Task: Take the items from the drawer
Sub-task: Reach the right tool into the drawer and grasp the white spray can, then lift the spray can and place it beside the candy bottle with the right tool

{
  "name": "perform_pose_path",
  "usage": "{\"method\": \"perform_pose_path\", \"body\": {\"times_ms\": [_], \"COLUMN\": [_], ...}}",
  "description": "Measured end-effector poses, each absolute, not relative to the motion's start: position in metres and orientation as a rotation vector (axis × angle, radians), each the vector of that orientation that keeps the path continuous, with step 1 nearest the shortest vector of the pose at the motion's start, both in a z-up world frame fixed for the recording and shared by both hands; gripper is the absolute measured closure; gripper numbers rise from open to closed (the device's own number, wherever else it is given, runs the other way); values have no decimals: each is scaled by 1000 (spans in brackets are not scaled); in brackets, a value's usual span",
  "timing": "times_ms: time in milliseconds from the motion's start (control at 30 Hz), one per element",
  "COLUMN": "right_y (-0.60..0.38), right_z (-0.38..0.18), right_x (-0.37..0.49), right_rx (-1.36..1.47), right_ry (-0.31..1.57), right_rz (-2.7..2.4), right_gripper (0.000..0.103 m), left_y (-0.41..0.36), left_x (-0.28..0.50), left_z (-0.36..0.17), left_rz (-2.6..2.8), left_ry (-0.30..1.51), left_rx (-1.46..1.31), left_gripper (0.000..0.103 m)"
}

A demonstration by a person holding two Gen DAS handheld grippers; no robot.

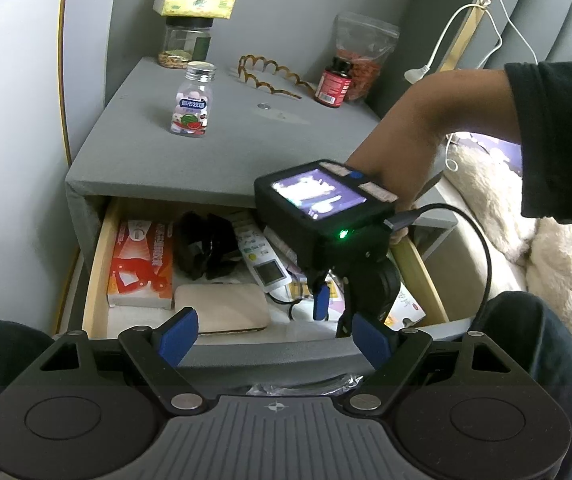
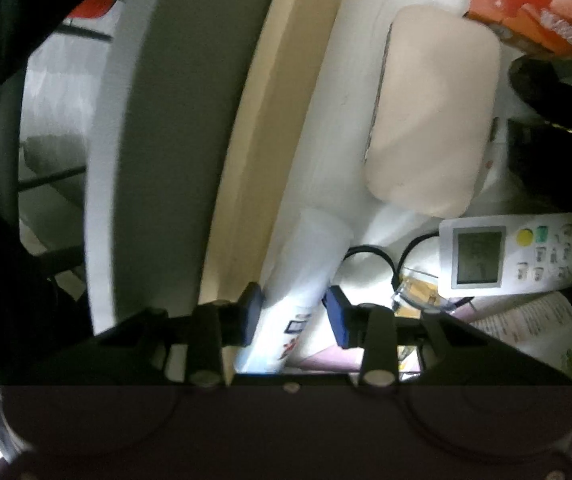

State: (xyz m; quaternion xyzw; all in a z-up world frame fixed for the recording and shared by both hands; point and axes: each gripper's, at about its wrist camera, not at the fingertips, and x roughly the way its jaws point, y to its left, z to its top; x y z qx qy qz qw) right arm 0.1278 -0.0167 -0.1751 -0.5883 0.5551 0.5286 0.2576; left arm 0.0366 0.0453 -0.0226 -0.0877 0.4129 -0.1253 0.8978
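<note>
Right wrist: right gripper (image 2: pixel 292 316) straddles white tube (image 2: pixel 306 264) beside drawer (image 2: pixel 246 160) wall.

The open wooden drawer (image 1: pixel 98 264) is packed full. A red and white box (image 1: pixel 142 264) fills its left side, a black bundle (image 1: pixel 206 248) and a flat beige case (image 1: pixel 222 306) crowd the middle, and the right gripper (image 1: pixel 336 308) takes the right side. The blurry white tube (image 2: pixel 306 264) seems squeezed against the front wall. The grey cabinet top (image 1: pixel 246 132) has bare room in the middle.
</note>
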Motion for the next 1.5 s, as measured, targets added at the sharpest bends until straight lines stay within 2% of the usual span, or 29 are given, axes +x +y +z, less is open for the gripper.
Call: {"method": "perform_pose_path", "body": {"times_ms": [100, 133, 233, 367, 467, 800, 900, 1000, 1233, 1367, 1400, 1433, 1500], "right_y": [-13, -11, -12, -27, -47, -131, -144, -133, -95, -99, -102, -107, -114], "right_z": [-185, -185, -182, -161, -132, 26, 57, 74, 39, 21, 17, 13, 2], "right_x": [127, 127, 129, 127, 126, 128, 144, 184, 239, 238, 236, 233, 228], "right_rx": [-1626, -1636, -1621, -1540, -1401, -609, -475, -500, -453, -438, -431, -426, -424], "right_ry": [1502, 1510, 1498, 1359, 1204, 699, 626, 649, 757, 733, 726, 726, 749], "right_rz": [1406, 1400, 1377, 1360, 1347, 1180, 1075, 884, 678, 660, 655, 649, 659], "right_gripper": [64, 68, 68, 69, 70, 71, 71, 71, 71, 69, 67, 58, 51], "left_y": [46, 46, 46, 49, 51, 44, 44, 43, 43, 42, 41, 41, 40], "left_x": [37, 37, 38, 38, 37, 35, 34, 33, 31, 31, 31, 31, 31], "left_z": [-23, -23, -23, -23, -23, -24, -24, -24, -23, -23, -23, -23, -24], "left_rz": [-259, -258, -256, -257, -253, -265, -265, -267, -269, -272, -275, -277, -281], "left_ry": [855, 855, 853, 848, 851, 851, 851, 851, 849, 850, 850, 851, 852], "left_rx": [-181, -180, -178, -194, -209, -178, -179, -176, -169, -169, -165, -162, -158], "left_gripper": [23, 23, 23, 23, 23, 23, 23, 23, 23, 23, 23, 23, 23]}}
